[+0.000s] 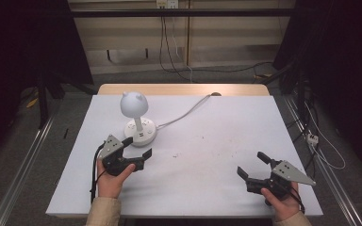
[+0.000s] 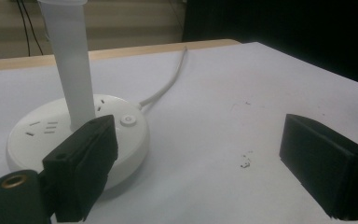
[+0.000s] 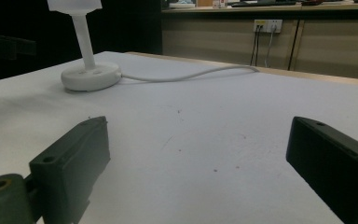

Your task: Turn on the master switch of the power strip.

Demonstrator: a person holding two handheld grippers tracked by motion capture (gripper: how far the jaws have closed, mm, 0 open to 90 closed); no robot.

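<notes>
A white desk lamp stands at the back left of the table, with a round eared head on a stem over a round base. The base carries socket slots and a small round button. My left gripper is open just in front of the base, with nothing between its jaws. In the left gripper view one jaw overlaps the base's near rim; I cannot tell if it touches. My right gripper stands open and empty near the front right, facing the lamp base from afar.
The lamp's white cable runs from the base to the table's far edge. The white table cover has a few dark specks near the middle. Metal rails and loose cables lie on the floor at both sides.
</notes>
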